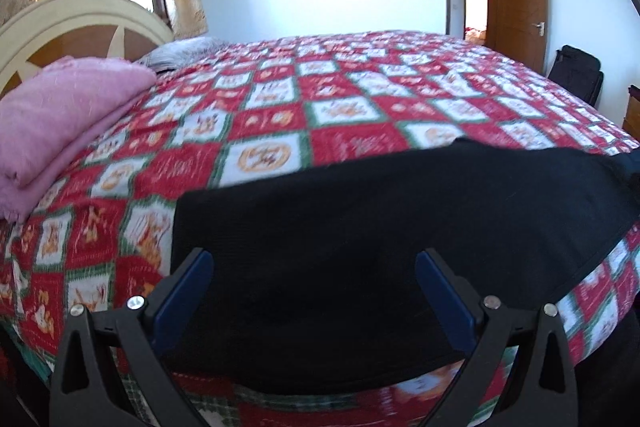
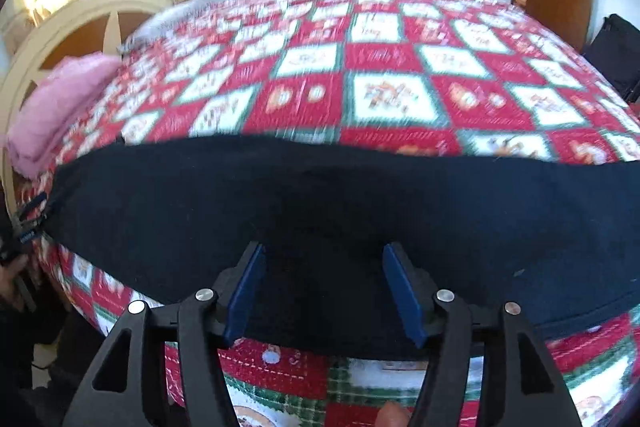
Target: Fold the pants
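Black pants (image 1: 360,227) lie flat along the near edge of a bed with a red, white and green patterned quilt (image 1: 280,99). In the left wrist view my left gripper (image 1: 314,259) hovers over the pants' left end, its blue-padded jaws spread wide with nothing pinched between them. In the right wrist view the pants (image 2: 320,195) stretch across the whole width. My right gripper (image 2: 326,251) stands open above their near edge, and the cloth lies flat below the pads, not gripped.
A folded pink blanket (image 1: 60,123) rests at the left by the cream headboard (image 1: 80,15). A grey pillow (image 1: 180,53) lies behind it. A brown door (image 1: 516,3) and a dark bag (image 1: 576,71) are at the far right. A hand (image 2: 12,275) shows at the left edge.
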A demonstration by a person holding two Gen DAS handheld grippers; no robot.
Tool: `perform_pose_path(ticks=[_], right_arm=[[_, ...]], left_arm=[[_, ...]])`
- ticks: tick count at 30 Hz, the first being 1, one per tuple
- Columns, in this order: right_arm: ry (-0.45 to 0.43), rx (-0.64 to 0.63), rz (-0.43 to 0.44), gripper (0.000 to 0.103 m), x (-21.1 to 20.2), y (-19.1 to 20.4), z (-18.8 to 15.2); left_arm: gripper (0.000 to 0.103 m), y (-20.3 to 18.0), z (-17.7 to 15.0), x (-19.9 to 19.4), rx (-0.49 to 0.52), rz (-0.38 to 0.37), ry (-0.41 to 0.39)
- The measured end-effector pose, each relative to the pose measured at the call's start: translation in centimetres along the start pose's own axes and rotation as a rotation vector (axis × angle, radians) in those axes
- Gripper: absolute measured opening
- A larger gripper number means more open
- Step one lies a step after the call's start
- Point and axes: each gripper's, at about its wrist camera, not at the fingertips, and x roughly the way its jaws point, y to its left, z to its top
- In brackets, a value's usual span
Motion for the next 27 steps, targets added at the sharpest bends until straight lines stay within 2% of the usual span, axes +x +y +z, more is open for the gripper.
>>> perform_pose_path(ticks=[5, 7, 9, 12, 15, 17, 20, 22, 24, 27], right_arm=[[-0.008, 0.071, -0.09, 0.063, -0.3, -3.5, 0.8], [0.033, 0.112, -0.122, 0.063, 0.6, -5.6, 0.7], [0.07, 0.124, -0.08, 0.063, 1.5, -6.9, 0.6], [0.031, 0.132, -0.027, 0.063, -0.3, -7.3, 1.1], [-0.086, 0.121, -0.037, 0.063, -3.7, -8.5, 1.9], [-0.163, 0.182, -0.057, 0.063, -6.5, -11.4, 2.3], [-0.223, 0.314, -0.106, 0.063, -9.4, -16.4, 1.9], [-0.247, 0.397, -0.144, 0.062, -10.8, -19.6, 0.9], [-0.267, 0.474, -0.144, 0.052, -12.0, -22.3, -0.5], [-0.218, 0.504, -0.13, 0.044, -12.2, -24.4, -1.5]], left_arm=[[0.103, -2.3, 0.8, 0.5, 0.054, -0.022, -0.007], [0.103, -3.2, 0.9, 0.9, 0.057, -0.045, 0.003], [0.103, -4.1, 0.9, 1.1, 0.071, -0.056, 0.012], [0.103, -5.7, 0.9, 1.0, 0.113, -0.064, 0.012], [0.103, -6.8, 1.0, 1.0, 0.123, -0.065, 0.013], [0.103, -7.1, 0.9, 1.1, 0.111, -0.062, 0.014], [0.103, -7.5, 0.6, 1.2, 0.093, -0.049, 0.014], [0.103, -7.7, 0.4, 1.7, 0.077, -0.037, 0.031], [0.103, -8.0, 0.2, 2.0, 0.071, -0.037, 0.046], [0.103, -8.8, 0.2, 1.9, 0.086, -0.026, 0.047]])
